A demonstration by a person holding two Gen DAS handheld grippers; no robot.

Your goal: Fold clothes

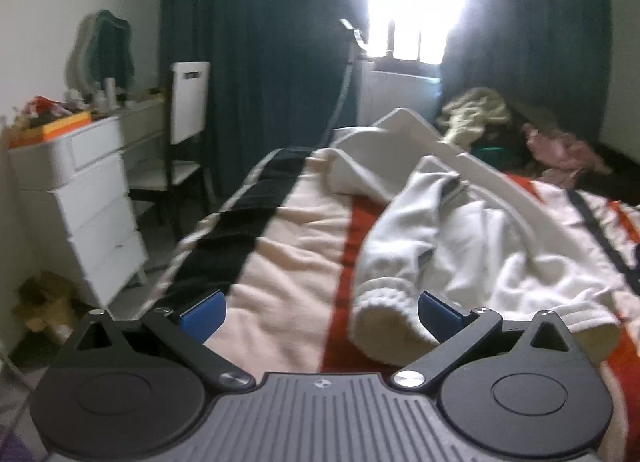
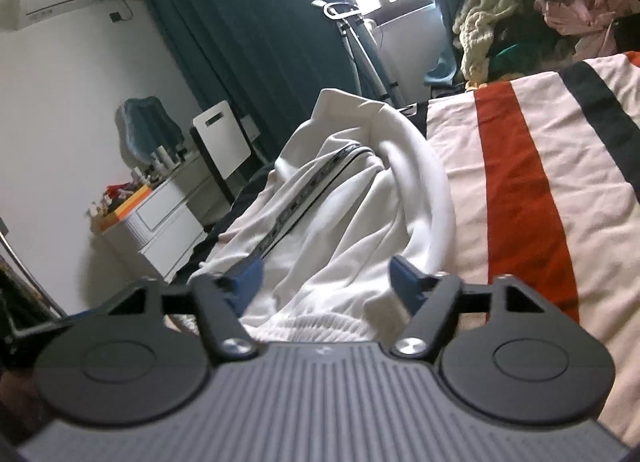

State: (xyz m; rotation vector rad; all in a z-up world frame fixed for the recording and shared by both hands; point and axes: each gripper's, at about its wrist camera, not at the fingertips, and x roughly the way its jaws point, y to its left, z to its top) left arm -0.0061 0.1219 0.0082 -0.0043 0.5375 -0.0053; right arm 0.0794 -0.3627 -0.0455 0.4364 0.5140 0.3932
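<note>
White jacket [image 1: 460, 230] sprawls across striped blanket [image 1: 288, 254], clothes pile [image 1: 500, 118] behind.

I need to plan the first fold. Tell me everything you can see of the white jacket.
The white jacket lies crumpled and unfolded on the striped blanket. It looks like soft knit, with ribbed cuff and hem, a dark patterned zip band down the front, and a thick rolled collar. A sleeve points toward the open left gripper; the hem lies between the open right gripper's fingers.

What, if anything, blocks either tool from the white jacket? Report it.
Nothing visible does. The left tool is open, with the white jacket's ribbed cuff lying just inside its right finger. The right tool is open with the jacket's hem directly between its fingers, on the striped blanket.
</note>
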